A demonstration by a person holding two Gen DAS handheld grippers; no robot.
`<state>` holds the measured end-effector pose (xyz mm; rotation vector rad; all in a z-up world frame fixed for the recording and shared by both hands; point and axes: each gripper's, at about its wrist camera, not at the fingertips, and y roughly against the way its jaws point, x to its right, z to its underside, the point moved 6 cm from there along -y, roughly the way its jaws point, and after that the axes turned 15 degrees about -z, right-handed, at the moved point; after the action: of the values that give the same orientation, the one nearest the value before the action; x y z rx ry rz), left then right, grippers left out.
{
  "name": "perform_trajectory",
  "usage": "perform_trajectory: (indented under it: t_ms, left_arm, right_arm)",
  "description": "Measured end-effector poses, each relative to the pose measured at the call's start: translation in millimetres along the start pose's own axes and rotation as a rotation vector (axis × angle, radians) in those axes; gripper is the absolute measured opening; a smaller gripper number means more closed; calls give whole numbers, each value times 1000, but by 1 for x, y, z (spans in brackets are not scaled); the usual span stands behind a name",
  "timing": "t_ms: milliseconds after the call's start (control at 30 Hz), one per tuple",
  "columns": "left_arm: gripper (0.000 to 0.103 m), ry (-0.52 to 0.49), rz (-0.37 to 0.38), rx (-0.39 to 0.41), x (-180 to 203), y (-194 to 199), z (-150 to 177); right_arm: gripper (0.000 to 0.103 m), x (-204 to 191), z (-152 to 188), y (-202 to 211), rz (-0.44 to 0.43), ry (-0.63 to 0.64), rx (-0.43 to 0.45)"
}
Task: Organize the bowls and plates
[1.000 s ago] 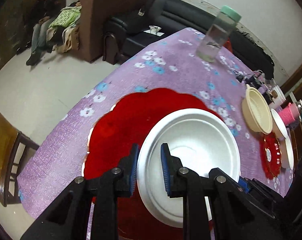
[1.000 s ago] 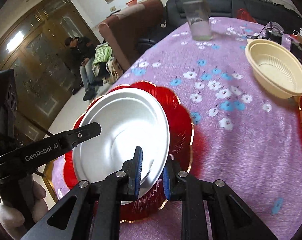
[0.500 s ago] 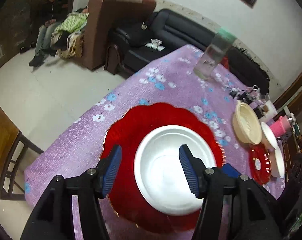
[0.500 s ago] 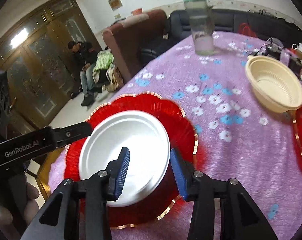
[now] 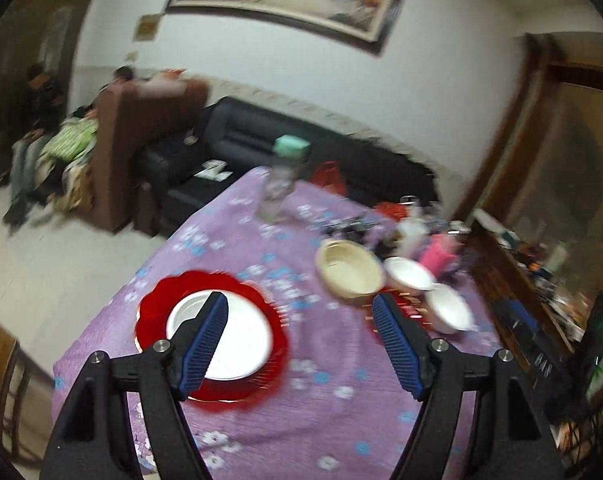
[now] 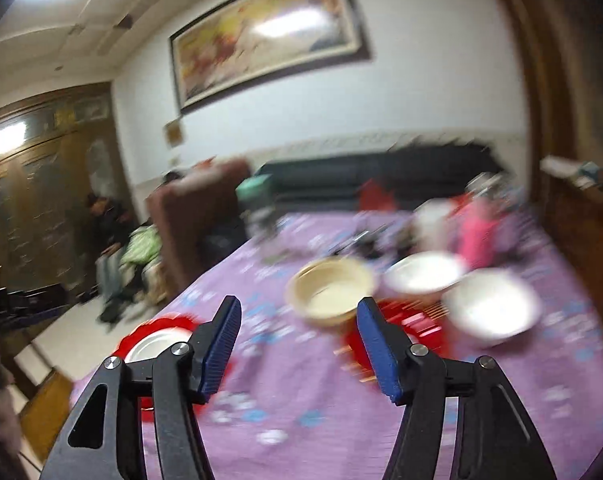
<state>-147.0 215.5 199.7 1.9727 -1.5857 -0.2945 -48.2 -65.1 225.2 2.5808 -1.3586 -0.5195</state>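
The left gripper (image 5: 299,336) and the right gripper (image 6: 297,342) have just been opening and hold nothing, above the white plate (image 5: 237,338) lying on the red plate (image 5: 157,300).

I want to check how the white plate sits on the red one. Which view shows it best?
The left wrist view: the white plate lies nearly whole on the red plate. The right wrist view shows only a blurred sliver behind a claw finger.

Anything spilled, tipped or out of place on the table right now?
Nothing stands out. The white plate sits flat on the red plate; the beige bowl and white bowls stand upright. Blur hides finer detail.
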Motion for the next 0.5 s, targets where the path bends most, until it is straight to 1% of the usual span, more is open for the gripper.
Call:
perform_trajectory:
  t_ms: [67, 100, 133, 167, 200, 233, 267, 300, 333, 367, 400, 433, 467, 500]
  left_arm:
    - [77, -35, 39, 35, 9, 28, -15]
    - [79, -50, 56, 64, 13, 49, -25]
    - [82, -64, 62, 88, 14, 63, -34]
    - [82, -81, 60, 115, 17, 78, -44]
    - [82, -98, 50, 148, 18, 94, -57]
    - [82, -110, 34, 181, 20, 109, -71]
    - [83, -123, 20, 207, 22, 122, -87]
    - [83, -137, 11, 224, 25, 131, -99]
    - [85, -152, 5, 236, 28, 140, -112]
    - [87, -171, -3, 244, 33, 148, -126]
    - [87, -187, -13, 247, 38, 157, -144]
    - [87, -191, -18, 249, 41, 163, -159]
    - [87, -179, -16, 261, 43, 172, -182]
    - [87, -168, -21, 277, 45, 178, -195]
  right_arm:
    - [65, 3, -29, 39, 30, 19, 45]
    - [66, 2, -52, 68, 48, 37, 73]
    - [69, -2, -69, 87, 55, 54, 93]
    - [73, -7, -91, 110, 72, 87, 126]
    - [77, -12, -105, 124, 90, 113, 145]
    - [82, -21, -127, 144, 128, 160, 173]
    - [83, -29, -146, 158, 158, 197, 194]
    - [83, -41, -173, 175, 196, 245, 219]
    - [83, -50, -193, 186, 219, 276, 236]
    - [86, -61, -219, 199, 252, 313, 265]
    - [88, -70, -243, 209, 286, 335, 288]
    - [90, -77, -262, 214, 310, 348, 300]
    - [90, -86, -288, 221, 332, 358, 313]
    - [90, -93, -309, 225, 346, 360, 321]
